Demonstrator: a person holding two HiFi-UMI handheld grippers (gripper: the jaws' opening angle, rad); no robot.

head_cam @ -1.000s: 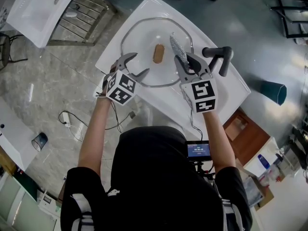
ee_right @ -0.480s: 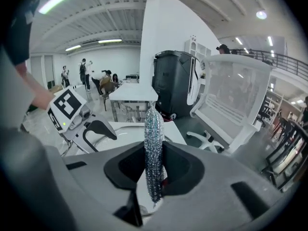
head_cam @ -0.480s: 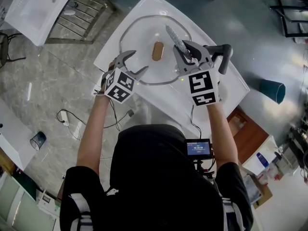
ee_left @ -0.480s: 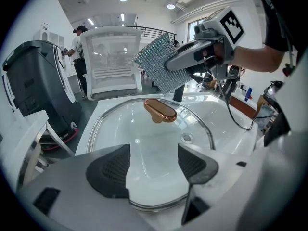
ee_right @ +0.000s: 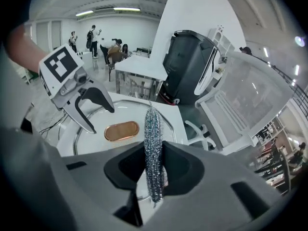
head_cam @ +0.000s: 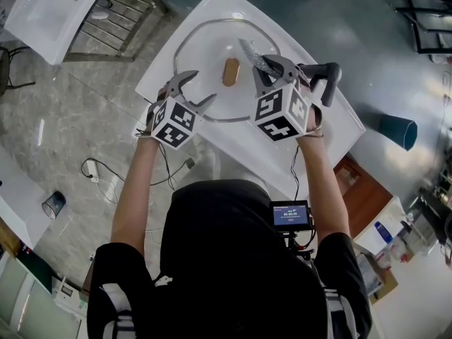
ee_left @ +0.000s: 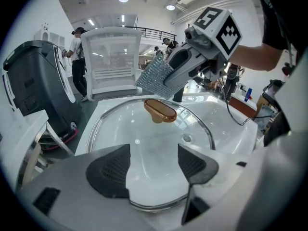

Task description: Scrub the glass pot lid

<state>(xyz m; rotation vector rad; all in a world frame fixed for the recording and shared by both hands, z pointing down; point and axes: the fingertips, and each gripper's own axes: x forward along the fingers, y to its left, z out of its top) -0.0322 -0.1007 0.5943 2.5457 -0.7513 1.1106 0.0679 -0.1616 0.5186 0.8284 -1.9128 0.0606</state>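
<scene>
A round glass pot lid [head_cam: 205, 55] [ee_left: 144, 143] with a copper-coloured knob [head_cam: 231, 72] [ee_left: 160, 110] [ee_right: 121, 130] lies over a white sink basin [head_cam: 212, 9]. My right gripper [head_cam: 272, 68] [ee_right: 154, 170] is shut on a silvery steel-wool scrubber [head_cam: 252, 53] [ee_right: 153, 148] [ee_left: 155, 78], held over the lid's right side beside the knob. My left gripper [head_cam: 189, 94] [ee_left: 151, 170] is open at the lid's near-left rim, with the rim showing between its jaws and nothing gripped.
A black tap [head_cam: 321, 80] stands at the basin's right. A white rack [head_cam: 120, 13] and another white basin [head_cam: 49, 9] are at far left. A dark bin [ee_right: 190, 66] and a white crate [ee_left: 113, 61] stand beyond the sink. Cables [head_cam: 99, 175] lie on the floor.
My right gripper has turned and drifted left and away across the lid, carrying the scrubber towards the knob. My left gripper stayed almost still at the near-left rim.
</scene>
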